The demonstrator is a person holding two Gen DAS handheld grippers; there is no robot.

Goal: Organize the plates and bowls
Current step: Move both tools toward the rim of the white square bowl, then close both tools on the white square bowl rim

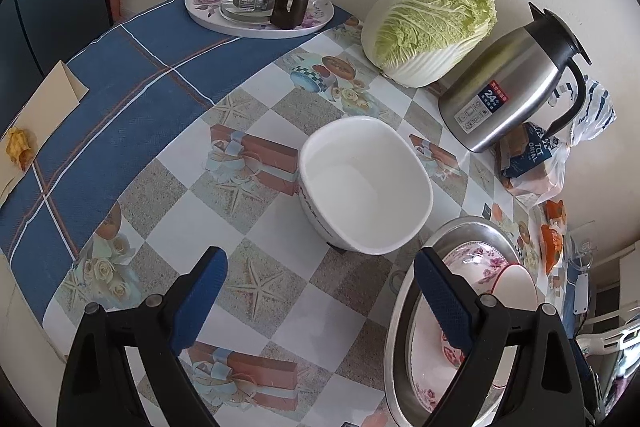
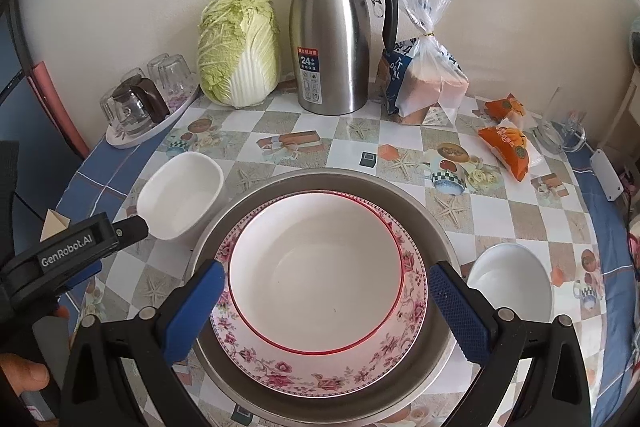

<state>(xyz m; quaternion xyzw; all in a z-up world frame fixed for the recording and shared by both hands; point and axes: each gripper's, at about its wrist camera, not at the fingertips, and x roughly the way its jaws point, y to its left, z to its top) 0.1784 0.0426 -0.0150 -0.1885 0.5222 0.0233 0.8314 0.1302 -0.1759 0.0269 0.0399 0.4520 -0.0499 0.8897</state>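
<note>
Checked tablecloth [image 2: 500, 211] bears a "24"-labelled flask [image 2: 330, 39]; the "GenRobot.AI" left hand-held gripper [image 1: 320, 291] and right hand-held gripper [image 2: 326, 301] gape empty.

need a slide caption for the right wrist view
Open right gripper over a red-rimmed bowl stacked on a floral plate in a steel basin.

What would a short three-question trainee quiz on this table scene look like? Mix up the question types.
1. True or false: the red-rimmed bowl sits inside the floral plate, which lies in the metal basin.
2. Which stands between the cabbage and the bread bag? A) glass pitcher B) steel thermos C) orange packet
3. Fill in: both the left gripper and the right gripper are ____.

Key: 1 true; 2 B, the steel thermos; 3 open.
</note>
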